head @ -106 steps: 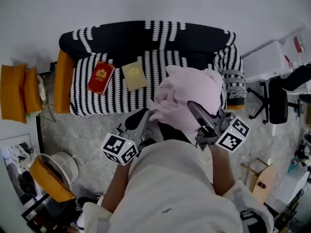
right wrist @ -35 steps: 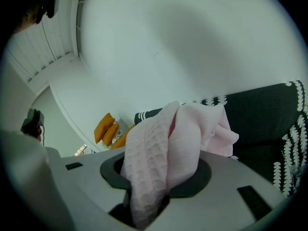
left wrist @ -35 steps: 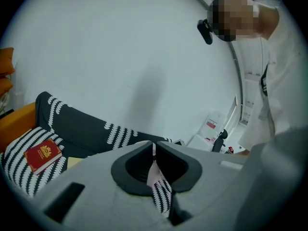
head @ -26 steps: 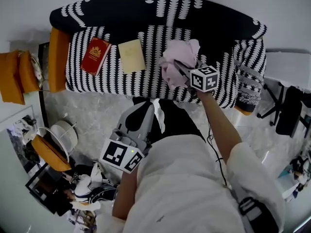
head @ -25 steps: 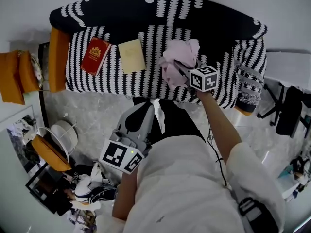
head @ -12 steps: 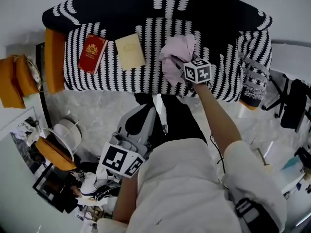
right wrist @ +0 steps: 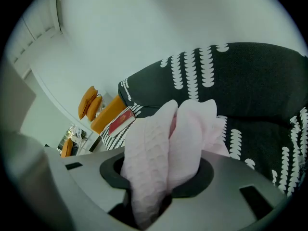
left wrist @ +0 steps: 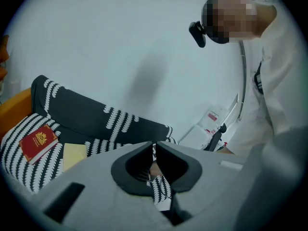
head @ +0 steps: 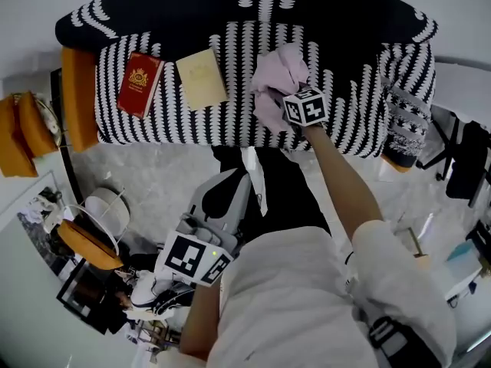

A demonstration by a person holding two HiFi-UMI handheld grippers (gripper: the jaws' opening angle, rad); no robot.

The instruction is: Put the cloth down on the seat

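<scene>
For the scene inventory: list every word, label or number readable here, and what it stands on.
No text can be read.
On the red book: gold emblem and print, too small.
On the cream book: faint cover print, blurred.
On the white box: red label, too small.

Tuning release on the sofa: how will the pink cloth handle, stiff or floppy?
Likely floppy: the pink cloth bunches in folds out of the right gripper. Probably light, since one pinch carries it. Its waffle weave looks grippy, so it should stay put on the seat.
</scene>
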